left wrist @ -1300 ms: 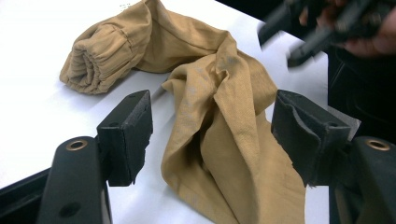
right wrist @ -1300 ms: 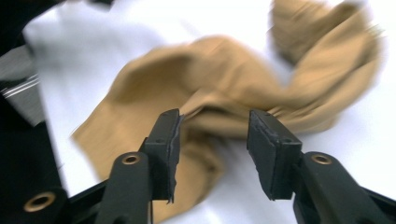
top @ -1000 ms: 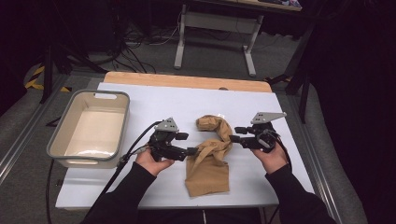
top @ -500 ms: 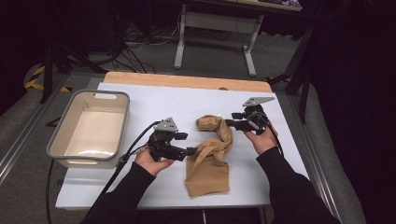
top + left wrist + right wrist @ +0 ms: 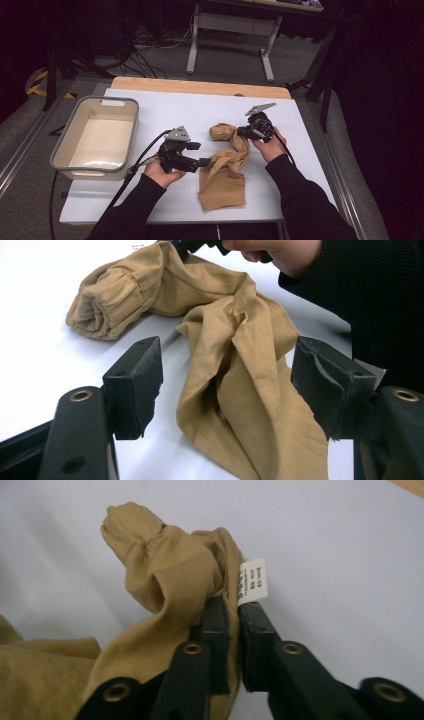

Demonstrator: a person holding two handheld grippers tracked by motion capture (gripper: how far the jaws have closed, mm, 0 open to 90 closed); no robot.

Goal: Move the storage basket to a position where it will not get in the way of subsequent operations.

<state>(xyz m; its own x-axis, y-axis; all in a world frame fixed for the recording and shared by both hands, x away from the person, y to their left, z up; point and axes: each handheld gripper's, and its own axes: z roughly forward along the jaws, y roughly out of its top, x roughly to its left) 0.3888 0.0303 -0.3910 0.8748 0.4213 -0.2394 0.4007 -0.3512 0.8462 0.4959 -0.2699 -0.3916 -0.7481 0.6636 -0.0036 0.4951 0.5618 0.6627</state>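
The jaws of the right gripper [image 5: 231, 630] have just been closing and are now pinching a fold of the crumpled tan cotton garment [image 5: 226, 165] right beside its small white care label [image 5: 252, 581], probably because the seam there gives a firm edge to pull on. That grip is taking the cloth just near of the rolled elastic cuff [image 5: 222, 132], which is lying at the far end of the garment, so lifting from here would likely draw that bunched leg or sleeve out straight. The jaws of the left gripper [image 5: 230, 385] are standing apart, one on each side of the wrinkled middle of the cloth, their pads not pressing on it; this reads as a hand waiting to steady or take the fabric once the other pulls. The garment itself is lying on the white surface [image 5: 200, 107] between the two hands, its wider flat end toward the near edge. To the far left, well apart from the cloth, a beige rectangular plastic tub [image 5: 60, 150] is sitting empty, perhaps as the place where the garment is meant to go.
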